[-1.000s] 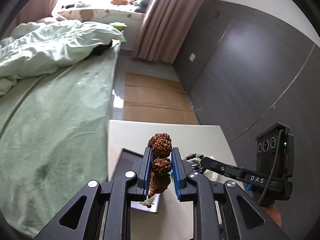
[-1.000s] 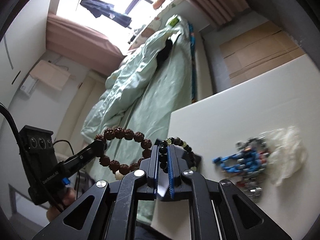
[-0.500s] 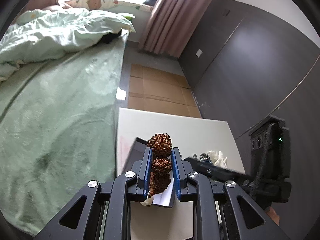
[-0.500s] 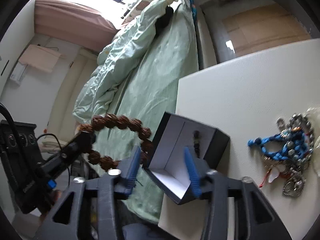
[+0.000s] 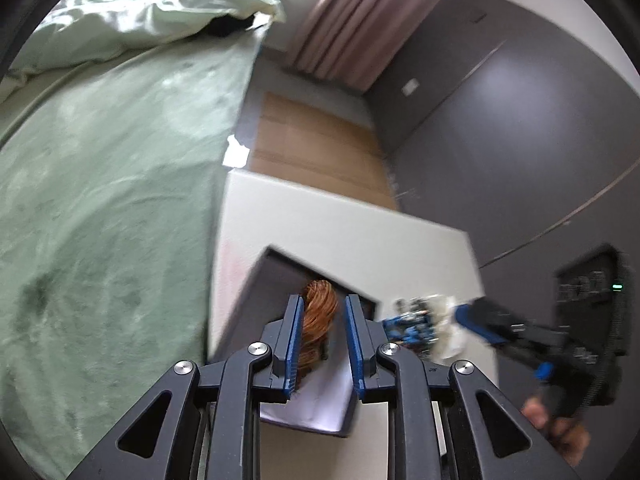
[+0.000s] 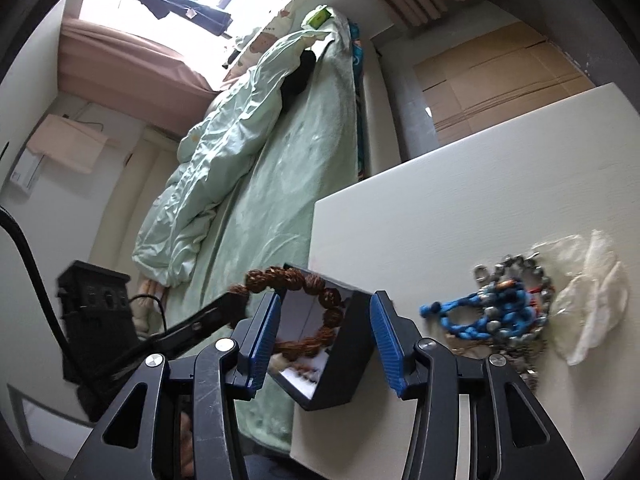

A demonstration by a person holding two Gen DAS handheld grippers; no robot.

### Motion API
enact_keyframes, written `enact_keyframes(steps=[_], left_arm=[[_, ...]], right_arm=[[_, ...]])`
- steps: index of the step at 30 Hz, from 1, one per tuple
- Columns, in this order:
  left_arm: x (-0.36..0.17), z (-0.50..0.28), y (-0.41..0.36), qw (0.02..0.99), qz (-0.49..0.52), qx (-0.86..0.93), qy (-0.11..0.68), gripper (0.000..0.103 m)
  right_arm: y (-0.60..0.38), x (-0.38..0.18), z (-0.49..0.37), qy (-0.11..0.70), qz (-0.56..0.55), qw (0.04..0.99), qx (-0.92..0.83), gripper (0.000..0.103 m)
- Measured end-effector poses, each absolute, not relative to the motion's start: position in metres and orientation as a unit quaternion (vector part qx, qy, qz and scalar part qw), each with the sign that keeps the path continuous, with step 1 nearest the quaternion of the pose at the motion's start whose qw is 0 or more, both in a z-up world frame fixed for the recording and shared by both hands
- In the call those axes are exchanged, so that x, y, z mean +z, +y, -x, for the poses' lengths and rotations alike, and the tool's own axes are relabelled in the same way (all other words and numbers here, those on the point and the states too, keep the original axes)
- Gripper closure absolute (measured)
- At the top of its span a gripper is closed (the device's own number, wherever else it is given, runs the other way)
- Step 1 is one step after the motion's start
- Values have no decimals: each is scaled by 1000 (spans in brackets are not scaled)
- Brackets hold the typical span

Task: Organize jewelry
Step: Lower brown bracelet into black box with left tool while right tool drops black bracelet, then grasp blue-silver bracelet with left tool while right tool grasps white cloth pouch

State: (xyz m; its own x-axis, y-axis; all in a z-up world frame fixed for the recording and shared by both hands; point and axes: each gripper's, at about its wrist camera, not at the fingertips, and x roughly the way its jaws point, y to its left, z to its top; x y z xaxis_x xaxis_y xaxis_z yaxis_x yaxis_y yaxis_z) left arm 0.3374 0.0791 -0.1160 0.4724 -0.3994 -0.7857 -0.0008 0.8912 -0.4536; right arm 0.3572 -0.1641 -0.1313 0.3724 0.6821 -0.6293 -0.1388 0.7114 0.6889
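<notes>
My left gripper [image 5: 321,308] holds a brown rough-bead bracelet [image 5: 316,320], blurred by motion, over the open black jewelry box [image 5: 296,280] with a white lining. In the right wrist view the bracelet [image 6: 320,312] hangs into the box [image 6: 340,360] from the left gripper [image 6: 236,300]. My right gripper [image 6: 324,312] is open and empty, its jaws either side of the box. A pile of blue and metal bead jewelry [image 6: 496,316] lies on the white table [image 6: 480,200] to the right, also in the left wrist view [image 5: 412,324].
A clear plastic bag [image 6: 588,300] lies beside the jewelry pile. A bed with a green cover [image 5: 100,200] runs along the table's left edge. Cardboard [image 5: 312,152] covers the floor beyond the table. A dark wall [image 5: 520,140] stands on the right.
My right gripper opened and let go of the dark bead bracelet, then moved around the box. My left gripper lowered the brown bracelet into the box.
</notes>
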Motion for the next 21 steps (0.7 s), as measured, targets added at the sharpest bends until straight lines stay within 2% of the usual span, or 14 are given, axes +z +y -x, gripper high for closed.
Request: enact_keyframes(steps=[4,5,6,8,15,17,18,19,21], left_arm=[[-119,-334,83,832,193,-112,509,78],[-118,-333,82,834,189,-111,507,69],[-116,-332,82,836,185,-110,504,56],[-109,-328,80,846,176,-108,491,41],[-90,-323,55,856,143,-136,478,39],[-87,-324,45,857,132,-143,478,39],[-86,-324,41,857,129,-147,477,39],[-85,-324,35,857,126,-152,477,39],[-83,-324,27,856,118,-159,477,39]], right_arm=[[-174,-129,-355,497,-264,785,258,56],[-176,-128,-354,497,-261,786,257,56],[-179,-127,-354,497,-258,788,256,55],[-185,-124,-352,498,-249,791,253,56],[-212,-120,-343,504,-216,804,231,55],[-222,-122,-341,507,-207,807,222,47],[-227,-124,-341,508,-205,809,214,38],[-233,-126,-341,510,-206,809,206,34],[-243,-130,-340,516,-209,807,197,33]])
